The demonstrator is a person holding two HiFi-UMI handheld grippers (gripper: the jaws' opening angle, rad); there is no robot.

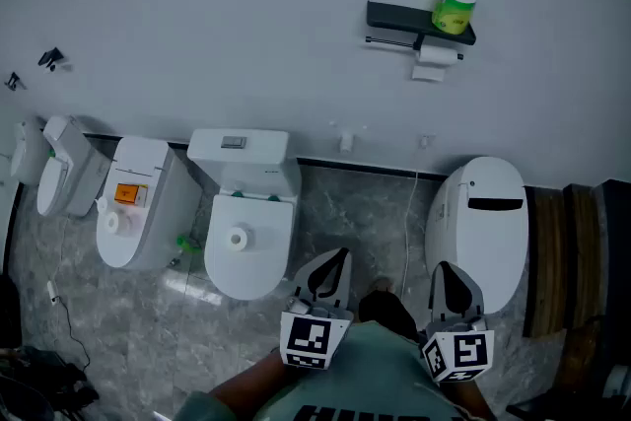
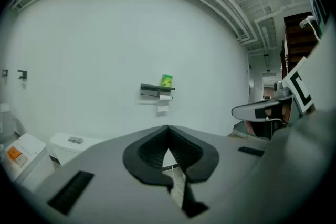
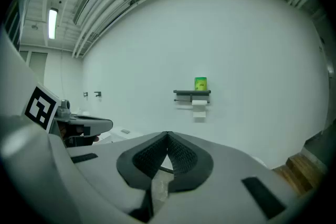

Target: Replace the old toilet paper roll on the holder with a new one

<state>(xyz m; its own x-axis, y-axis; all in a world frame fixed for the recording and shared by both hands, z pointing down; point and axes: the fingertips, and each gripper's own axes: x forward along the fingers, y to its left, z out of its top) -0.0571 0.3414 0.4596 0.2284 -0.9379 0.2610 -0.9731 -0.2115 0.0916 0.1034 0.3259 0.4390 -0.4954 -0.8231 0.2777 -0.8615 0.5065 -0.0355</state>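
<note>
Toilet paper roll [image 1: 437, 55] hangs on its holder [image 1: 392, 40] on the far wall, right of centre, waiting to be swapped.

A green-wrapped new roll [image 1: 454, 9] stands upright on the dark shelf [image 1: 399, 16] directly above the old one, seemingly parked there to be at hand once the bar is free. The left gripper [image 1: 333, 263] and right gripper [image 1: 448, 273] are near the person's body, well apart from the wall. Each has its jaws pressed together with nothing between them, apparently because nothing is within reach yet. Both point toward the holder. That suggests the first job is to approach across the grey floor [image 1: 365, 222] between the middle toilet [image 1: 246, 232] and the right-hand toilet [image 1: 485, 222].
</note>
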